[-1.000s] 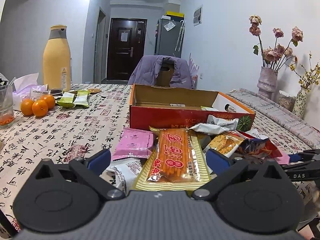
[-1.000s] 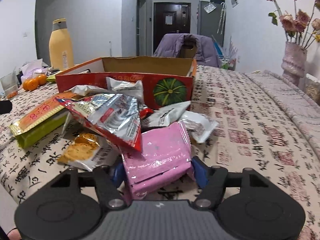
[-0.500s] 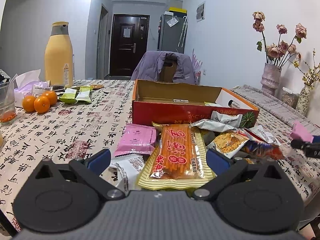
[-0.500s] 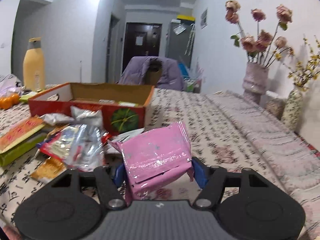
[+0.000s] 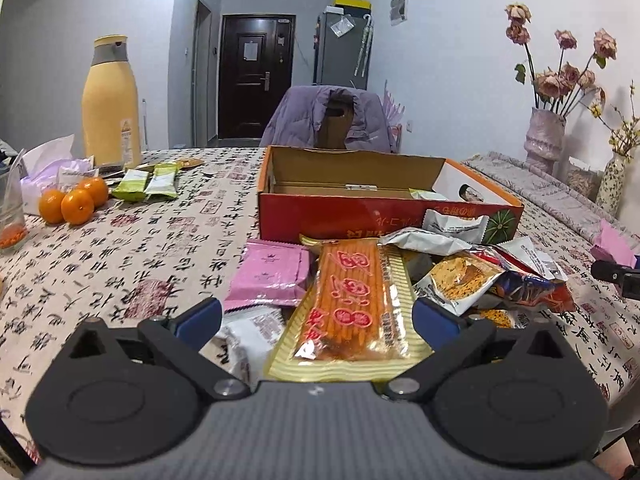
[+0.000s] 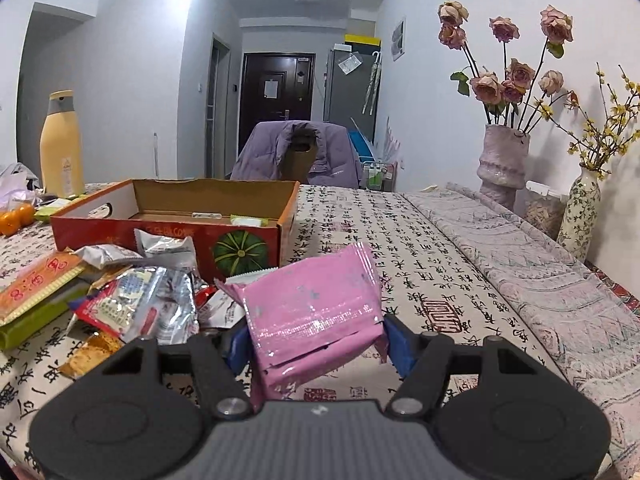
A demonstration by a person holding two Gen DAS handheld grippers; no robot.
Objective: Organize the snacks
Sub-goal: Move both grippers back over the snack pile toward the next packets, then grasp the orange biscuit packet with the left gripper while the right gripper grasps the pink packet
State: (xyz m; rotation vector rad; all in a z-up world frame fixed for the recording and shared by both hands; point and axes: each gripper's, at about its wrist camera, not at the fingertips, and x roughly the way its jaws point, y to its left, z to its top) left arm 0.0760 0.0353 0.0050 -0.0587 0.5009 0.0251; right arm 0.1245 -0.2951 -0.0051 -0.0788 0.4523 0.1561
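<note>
My right gripper (image 6: pixel 316 342) is shut on a pink snack packet (image 6: pixel 312 316) and holds it above the table, right of the snack pile (image 6: pixel 136 300). The same packet shows at the far right in the left wrist view (image 5: pixel 614 242). My left gripper (image 5: pixel 318 318) is open, its fingers either side of a long orange snack pack (image 5: pixel 352 300) that lies on the pile. A second pink packet (image 5: pixel 270 274) lies left of it. An open red cardboard box (image 5: pixel 360 210) stands behind the pile, also seen in the right wrist view (image 6: pixel 168 224).
Oranges (image 5: pixel 72 204), green sachets (image 5: pixel 146 186), a tall yellow bottle (image 5: pixel 110 100) and tissues (image 5: pixel 44 164) are at the far left. Vases with flowers (image 6: pixel 506 156) stand at the right wall. A chair with a purple jacket (image 5: pixel 332 120) is behind the table.
My right gripper lifted the pink packet off the pile and carried it up and to the right. My left gripper has stayed open over the orange pack.
</note>
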